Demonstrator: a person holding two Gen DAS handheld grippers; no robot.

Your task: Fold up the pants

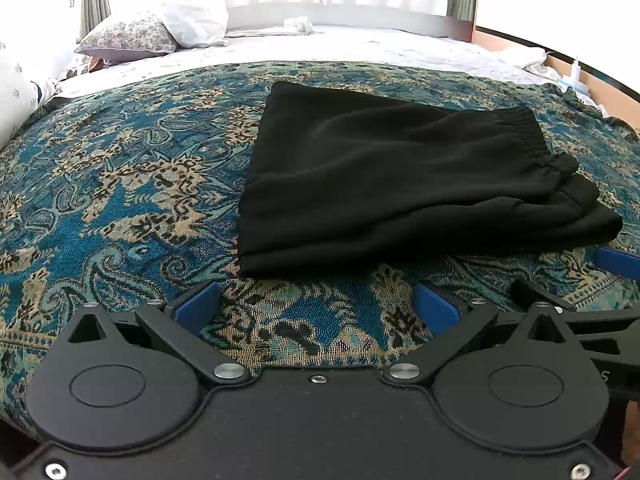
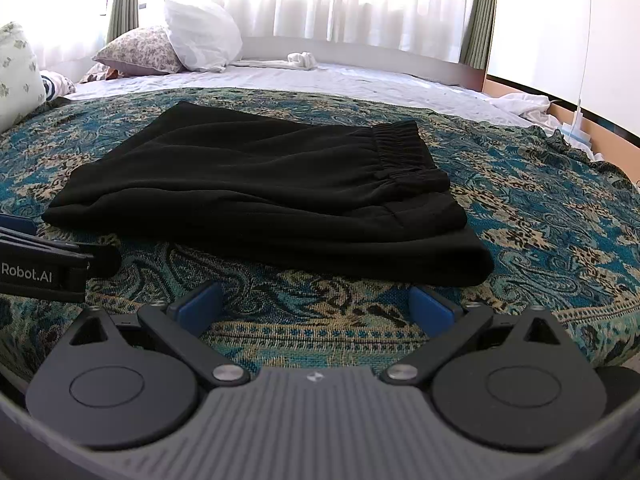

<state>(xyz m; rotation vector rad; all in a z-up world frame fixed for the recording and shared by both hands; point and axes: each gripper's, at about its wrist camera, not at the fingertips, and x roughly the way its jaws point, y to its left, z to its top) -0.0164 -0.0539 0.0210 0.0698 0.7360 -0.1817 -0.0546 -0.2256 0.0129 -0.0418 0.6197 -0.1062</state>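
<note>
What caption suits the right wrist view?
Folded black pants lie on a patterned bedspread, just beyond the open right gripper.

One pair of black pants (image 1: 404,176), folded into layers, lies on one patterned blanket (image 1: 132,184) near the bed's front edge. Two grippers show: the left gripper (image 1: 318,306) and the right gripper (image 2: 316,306), each with two blue pads (image 2: 200,304). At the bed's far left corner sit three pillows: one floral (image 2: 140,52), one white (image 2: 200,36), and one pale with sprigs (image 2: 18,68) at the left edge. One small white cloth bundle (image 2: 302,60) rests at the far edge. Two green curtains (image 2: 478,12) hang behind.
</note>
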